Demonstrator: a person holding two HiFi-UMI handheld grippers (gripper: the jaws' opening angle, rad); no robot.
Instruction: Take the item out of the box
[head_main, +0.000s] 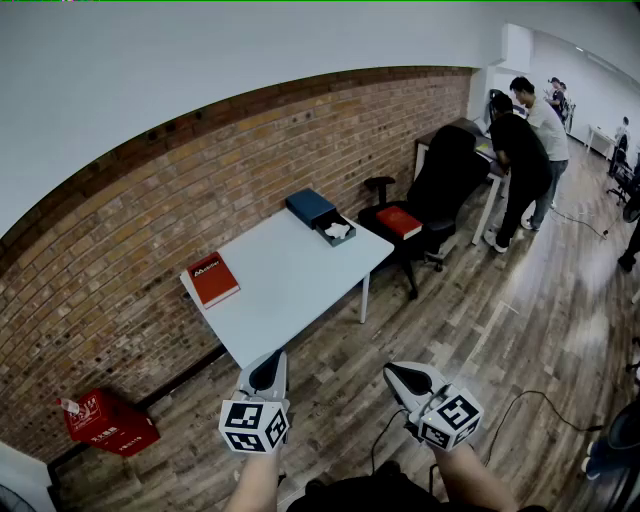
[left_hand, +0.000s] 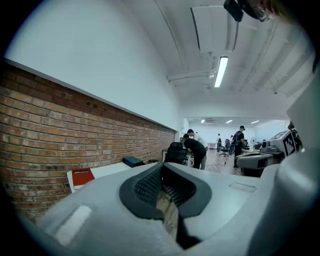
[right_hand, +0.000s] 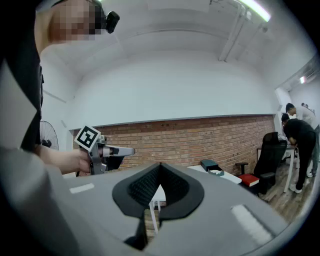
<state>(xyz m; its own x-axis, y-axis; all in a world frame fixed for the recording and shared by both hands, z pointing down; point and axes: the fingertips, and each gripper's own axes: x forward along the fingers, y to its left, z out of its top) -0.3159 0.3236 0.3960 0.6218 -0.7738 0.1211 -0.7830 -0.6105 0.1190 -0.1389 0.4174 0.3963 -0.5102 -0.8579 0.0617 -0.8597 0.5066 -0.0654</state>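
Note:
A white table (head_main: 290, 285) stands against the brick wall. At its far right end lie a dark blue box (head_main: 310, 206) and, beside it, an open tray (head_main: 336, 231) with a white item (head_main: 339, 230) in it. Both grippers hang in the air in front of the table, well short of the box. My left gripper (head_main: 267, 372) is shut and holds nothing; its jaws meet tip to tip in the left gripper view (left_hand: 162, 167). My right gripper (head_main: 405, 378) is shut and empty too (right_hand: 160, 167). The blue box (right_hand: 209, 165) shows far off in the right gripper view.
A red book (head_main: 213, 279) lies at the table's left end. To the right of the table an office chair (head_main: 405, 235) carries another red book (head_main: 400, 221). People (head_main: 525, 150) stand at a desk at the back right. A red box (head_main: 108, 422) sits on the floor at the left.

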